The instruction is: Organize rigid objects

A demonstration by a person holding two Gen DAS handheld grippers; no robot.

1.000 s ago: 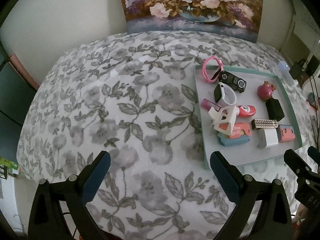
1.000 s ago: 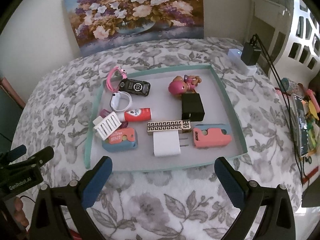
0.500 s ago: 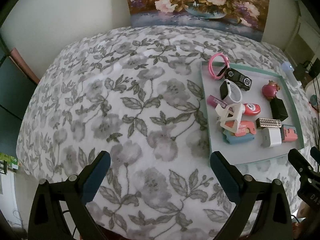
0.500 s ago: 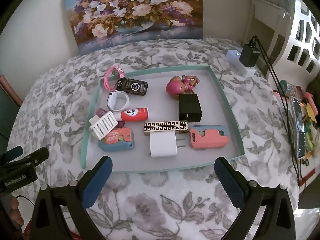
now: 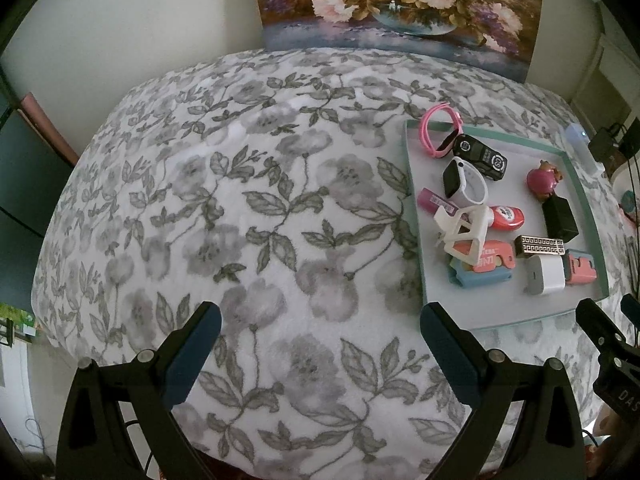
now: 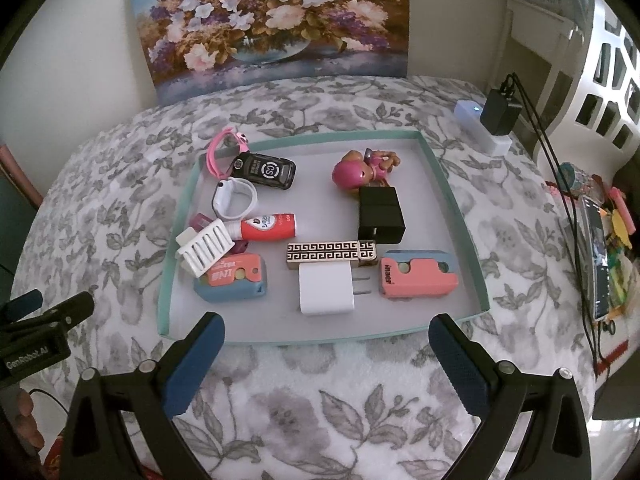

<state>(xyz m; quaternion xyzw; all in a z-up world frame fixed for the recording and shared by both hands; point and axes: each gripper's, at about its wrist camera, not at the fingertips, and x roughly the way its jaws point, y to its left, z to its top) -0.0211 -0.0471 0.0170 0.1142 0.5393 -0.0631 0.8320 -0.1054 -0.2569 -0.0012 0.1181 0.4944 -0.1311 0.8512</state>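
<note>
The left gripper (image 5: 320, 344) has its two fingers spread wide apart and holds nothing; between them is only the flowered blanket (image 5: 240, 220). The right gripper (image 6: 326, 344) is spread wide as well and is empty, hanging just before the near edge of the tray (image 6: 468, 236), without touching it.

All the small things lie inside this tray. Near its near edge is a white charger (image 6: 326, 290) with its prongs pointing right, and beside the prongs a pink and blue case (image 6: 416, 278) in the near right corner. Touching the far side of the charger is a patterned bar (image 6: 330, 254). A black block (image 6: 380, 216) stands behind the bar's right end, and a pink toy figure (image 6: 360, 170) lies just behind that; its face is hard to make out.

On the left side, a white ribbed piece (image 6: 206, 248) leans over a second pink and blue case (image 6: 232, 282) and hides part of it. A purple thing under the ribbed piece is mostly hidden. A red tube (image 6: 270, 226) lies beside it, then a white watch (image 6: 234, 200), a black toy car (image 6: 264, 170), and a pink band (image 6: 218, 150) that hangs over the far left corner.

A flower painting (image 6: 272, 20) leans on the wall behind. At the right edge of the blanket a black plug (image 6: 500, 112) sits in a white box; the things further right are blurred.
</note>
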